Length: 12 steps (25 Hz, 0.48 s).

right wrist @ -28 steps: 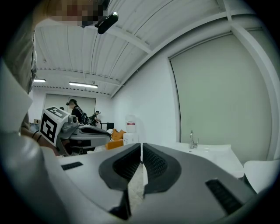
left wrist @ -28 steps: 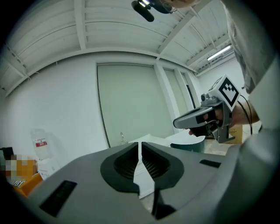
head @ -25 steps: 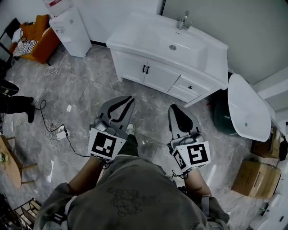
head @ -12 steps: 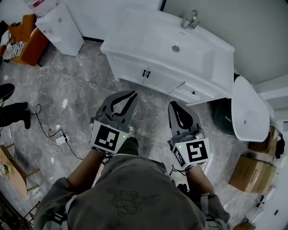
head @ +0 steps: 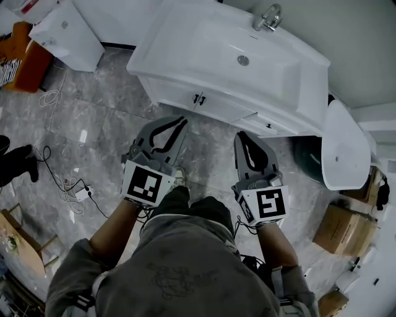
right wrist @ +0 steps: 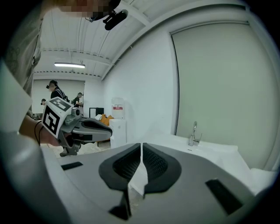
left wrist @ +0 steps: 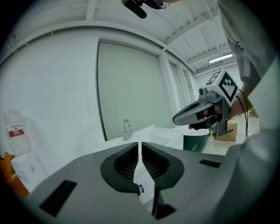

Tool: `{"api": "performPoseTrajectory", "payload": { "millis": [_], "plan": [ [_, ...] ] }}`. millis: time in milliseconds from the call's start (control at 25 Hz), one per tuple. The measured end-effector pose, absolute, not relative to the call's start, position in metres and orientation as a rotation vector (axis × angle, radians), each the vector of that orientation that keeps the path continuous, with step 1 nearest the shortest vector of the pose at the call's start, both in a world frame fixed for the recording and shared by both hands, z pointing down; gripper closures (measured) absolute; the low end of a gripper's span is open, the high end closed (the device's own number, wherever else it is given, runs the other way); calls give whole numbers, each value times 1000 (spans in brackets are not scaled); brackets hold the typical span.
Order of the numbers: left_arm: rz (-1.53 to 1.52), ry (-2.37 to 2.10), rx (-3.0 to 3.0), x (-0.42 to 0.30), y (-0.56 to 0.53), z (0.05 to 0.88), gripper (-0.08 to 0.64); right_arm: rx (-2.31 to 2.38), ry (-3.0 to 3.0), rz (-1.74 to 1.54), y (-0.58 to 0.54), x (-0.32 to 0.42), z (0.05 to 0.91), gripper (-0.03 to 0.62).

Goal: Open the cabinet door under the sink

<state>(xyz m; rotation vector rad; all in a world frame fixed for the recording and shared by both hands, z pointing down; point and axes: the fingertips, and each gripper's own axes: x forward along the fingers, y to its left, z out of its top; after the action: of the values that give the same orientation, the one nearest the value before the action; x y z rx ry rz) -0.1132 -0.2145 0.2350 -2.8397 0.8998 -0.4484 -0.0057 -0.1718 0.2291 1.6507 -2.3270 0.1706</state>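
The white sink vanity (head: 185, 43) stands ahead, with a faucet (head: 267, 17) at its back. Its two cabinet doors (head: 179, 94) are closed, with a pair of black handles (head: 198, 98) at their meeting edge. My left gripper (head: 182, 121) points at those handles from a short way off, jaws shut and empty. My right gripper (head: 242, 135) is level with it, near the drawer front (head: 268, 125), also shut and empty. Through the left gripper (left wrist: 140, 145) view, the handles (left wrist: 141, 189) show in the slit between the jaws. The right gripper (right wrist: 142, 145) faces the basin top.
A white water dispenser (head: 65, 34) and an orange chair (head: 25, 62) stand at the left. Cables and a power strip (head: 80, 192) lie on the grey tile floor. A dark green bin (head: 309, 158), a white oval fixture (head: 343, 145) and cardboard boxes (head: 340, 229) crowd the right.
Both grippers have moved forward toward the vanity and a little lower. The cabinet now sits closer and larger in the head view. The jaws stayed shut.
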Motion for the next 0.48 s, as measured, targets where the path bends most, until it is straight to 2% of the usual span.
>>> {"api": "performPoseTrajectory", "payload": {
  "millis": [240, 480],
  "plan": [
    [-413, 878, -2844, -93, -240, 266, 525, 1647, -2336, 203, -196, 0, 265, 557],
    [-500, 908, -2846, -71, -261, 334, 525, 1628, -2351, 254, -217, 13, 317, 558]
  ]
}}
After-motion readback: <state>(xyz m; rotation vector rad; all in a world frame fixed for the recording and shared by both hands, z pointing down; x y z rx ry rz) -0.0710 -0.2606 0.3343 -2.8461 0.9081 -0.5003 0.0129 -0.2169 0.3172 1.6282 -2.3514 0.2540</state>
